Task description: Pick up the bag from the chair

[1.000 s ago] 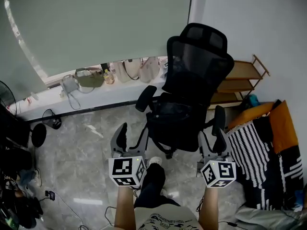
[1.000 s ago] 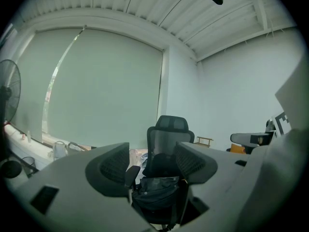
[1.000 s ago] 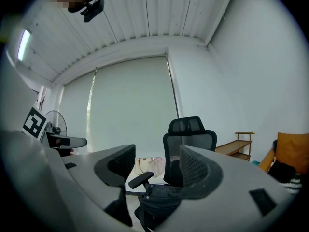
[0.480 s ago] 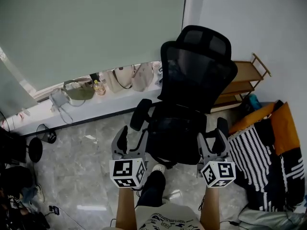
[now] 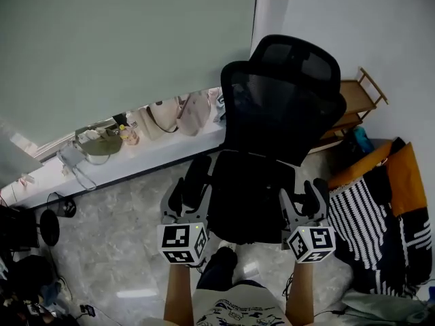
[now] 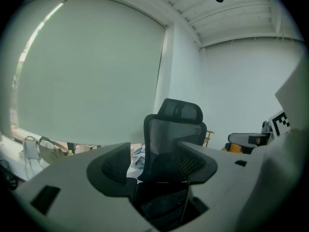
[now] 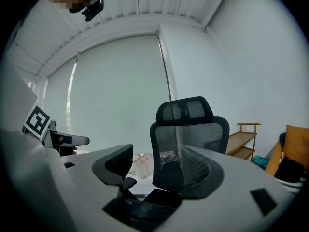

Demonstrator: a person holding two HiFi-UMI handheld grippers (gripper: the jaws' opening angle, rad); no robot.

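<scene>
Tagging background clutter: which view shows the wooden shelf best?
The right gripper view: the wooden shelf stands clear beside the chair. The head view shows it partly behind the chair; the left gripper view only a sliver.

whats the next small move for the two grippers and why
Probably bring both forward and down onto the chair seat. In the head view the left gripper and right gripper flank its front, open and empty; the right's jaws have just been opening. A dark shape on the seat, likely the bag, is not yet touched.
</scene>
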